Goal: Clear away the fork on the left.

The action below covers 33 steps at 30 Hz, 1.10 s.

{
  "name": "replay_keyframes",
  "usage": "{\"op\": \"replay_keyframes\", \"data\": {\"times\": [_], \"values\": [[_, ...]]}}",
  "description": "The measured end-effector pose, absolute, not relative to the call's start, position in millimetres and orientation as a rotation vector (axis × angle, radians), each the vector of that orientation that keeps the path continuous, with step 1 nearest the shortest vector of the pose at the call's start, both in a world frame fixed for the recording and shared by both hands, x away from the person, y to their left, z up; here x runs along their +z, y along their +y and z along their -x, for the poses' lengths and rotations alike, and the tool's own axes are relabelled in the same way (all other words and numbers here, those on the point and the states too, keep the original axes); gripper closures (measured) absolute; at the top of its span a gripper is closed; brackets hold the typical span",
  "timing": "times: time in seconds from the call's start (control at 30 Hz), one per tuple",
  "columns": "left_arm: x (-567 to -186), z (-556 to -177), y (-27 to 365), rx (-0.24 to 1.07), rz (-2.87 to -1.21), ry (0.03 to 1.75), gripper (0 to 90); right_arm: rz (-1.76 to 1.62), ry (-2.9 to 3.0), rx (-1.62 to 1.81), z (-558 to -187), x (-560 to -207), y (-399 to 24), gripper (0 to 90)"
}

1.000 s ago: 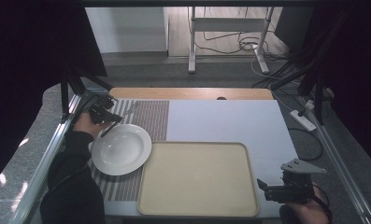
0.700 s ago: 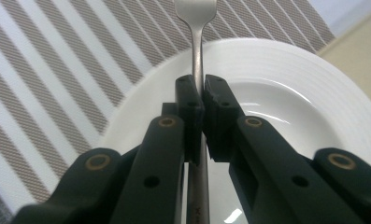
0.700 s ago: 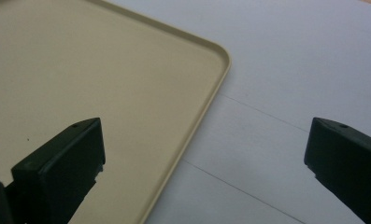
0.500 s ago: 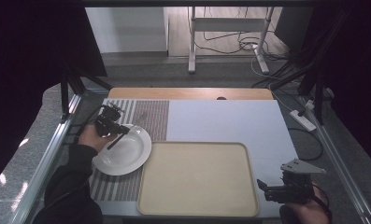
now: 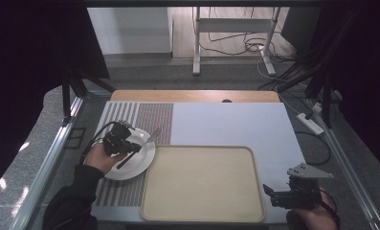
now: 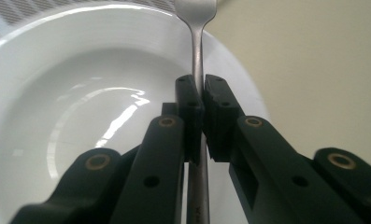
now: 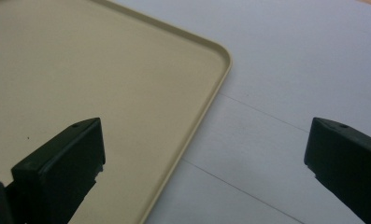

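Observation:
A metal fork (image 6: 198, 56) is clamped by its handle in my left gripper (image 6: 202, 88), which is shut on it. The fork hangs over a white plate (image 6: 80, 116), tines pointing toward the far rim. In the high view the left gripper (image 5: 130, 146) sits above the plate (image 5: 135, 167) with the fork (image 5: 153, 135) sticking out to the upper right. My right gripper (image 7: 204, 149) stands wide open with nothing between its jaws, over the right edge of a beige tray (image 7: 80, 70). In the high view it (image 5: 269, 191) rests at the tray's near right corner (image 5: 254, 211).
The plate lies on a striped placemat (image 5: 144, 115) at the table's left. The beige tray (image 5: 202, 182) takes up the front middle. A white table surface (image 5: 226, 124) stretches behind it. Metal frame rails (image 5: 49, 163) run along both table sides.
My left gripper has carried the fork from the back left of the placemat rightward and nearer, to above the plate. The right gripper has stayed where it was.

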<state>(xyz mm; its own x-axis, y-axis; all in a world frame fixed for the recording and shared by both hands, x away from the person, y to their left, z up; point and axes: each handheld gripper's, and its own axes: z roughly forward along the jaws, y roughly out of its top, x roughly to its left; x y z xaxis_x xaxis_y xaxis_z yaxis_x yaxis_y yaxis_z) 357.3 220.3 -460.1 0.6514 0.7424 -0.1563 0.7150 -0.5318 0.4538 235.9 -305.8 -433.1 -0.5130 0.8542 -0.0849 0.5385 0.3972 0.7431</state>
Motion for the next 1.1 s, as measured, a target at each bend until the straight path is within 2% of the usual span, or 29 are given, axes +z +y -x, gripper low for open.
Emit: {"op": "replay_keyframes", "data": {"times": [0.43,0.87,1.1], "values": [[-465.0,-319.2,177.6,0.002,-2.395,1.079,84.6,-1.183,2.207,0.91,-235.9,-433.5,-304.7,0.0],[-484.3,-308.6,113.8,-0.048,-2.516,0.982,84.6,-1.172,2.211,0.898,-235.4,-433.7,-303.7,0.0],[-496.6,-307.6,93.9,-0.038,-2.6,0.93,84.3,-1.171,2.209,0.896,-235.3,-433.9,-303.3,0.0]]}}
